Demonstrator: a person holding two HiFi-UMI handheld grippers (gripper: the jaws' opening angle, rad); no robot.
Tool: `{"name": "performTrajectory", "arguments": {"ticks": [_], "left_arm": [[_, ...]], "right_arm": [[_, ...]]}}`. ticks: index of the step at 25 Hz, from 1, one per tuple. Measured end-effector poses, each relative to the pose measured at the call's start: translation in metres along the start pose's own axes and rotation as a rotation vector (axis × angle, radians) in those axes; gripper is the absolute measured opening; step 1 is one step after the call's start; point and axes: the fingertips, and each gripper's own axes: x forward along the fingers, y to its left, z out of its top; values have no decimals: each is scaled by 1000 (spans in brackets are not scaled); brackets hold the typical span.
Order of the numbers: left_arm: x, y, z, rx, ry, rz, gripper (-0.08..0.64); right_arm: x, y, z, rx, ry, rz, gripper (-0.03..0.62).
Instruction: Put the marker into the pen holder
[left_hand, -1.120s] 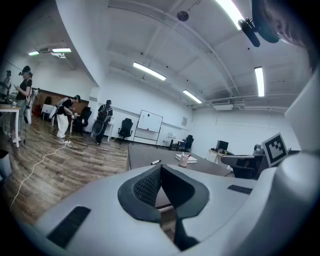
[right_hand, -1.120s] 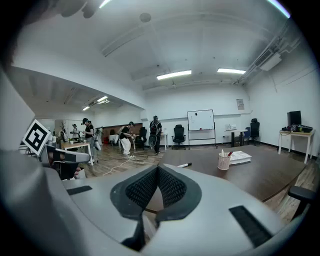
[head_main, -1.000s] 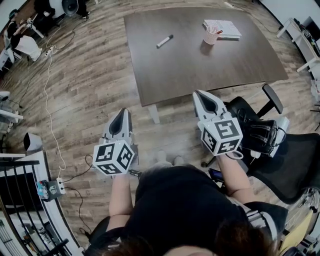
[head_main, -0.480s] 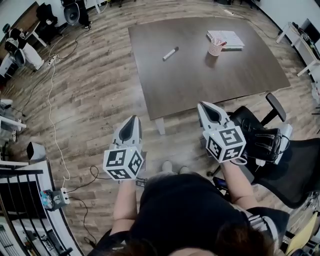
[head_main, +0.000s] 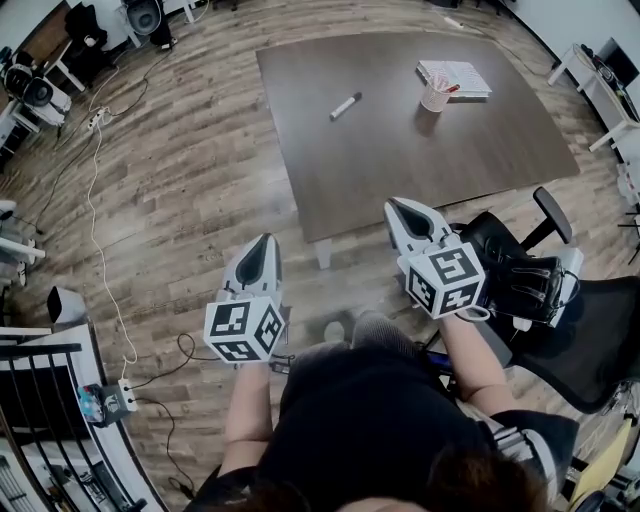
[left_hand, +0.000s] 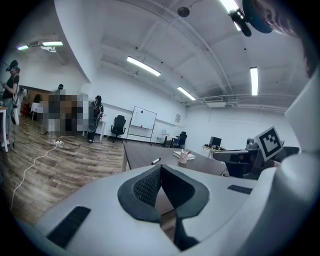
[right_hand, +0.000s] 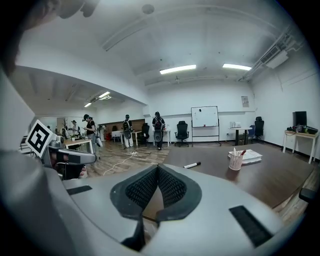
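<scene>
Tongs on the move: both carried slightly forward toward the bench (head_main: 400, 170) since a second ago.
Marker (head_main: 345, 105): white barrel, black cap, lying flat and alone mid-bench, well apart from both tongs.
Pen holder (head_main: 434, 97): pink mesh cup, upright at the bench's far right, a few pens inside, one red-tipped.
Papers (head_main: 455, 78): a white stack just behind the holder.
Left tongs (head_main: 260, 245): closed, nothing between them.
Right tongs (head_main: 400, 207): closed too, empty, tips at the bench's near edge.
</scene>
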Motion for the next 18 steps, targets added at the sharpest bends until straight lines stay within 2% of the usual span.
{"name": "performTrajectory", "arguments": {"ticks": [5,11,18], "left_arm": [[8,13,0,-3,10,11,26],[34,17,6,12,18,19,26],[91,18,19,5,25,54,26]], "right_arm": [[19,2,-8,2,36,23,18],[50,-15,2,-3,27,64,20],[98,-59,10,-18,50,125,83]]}}
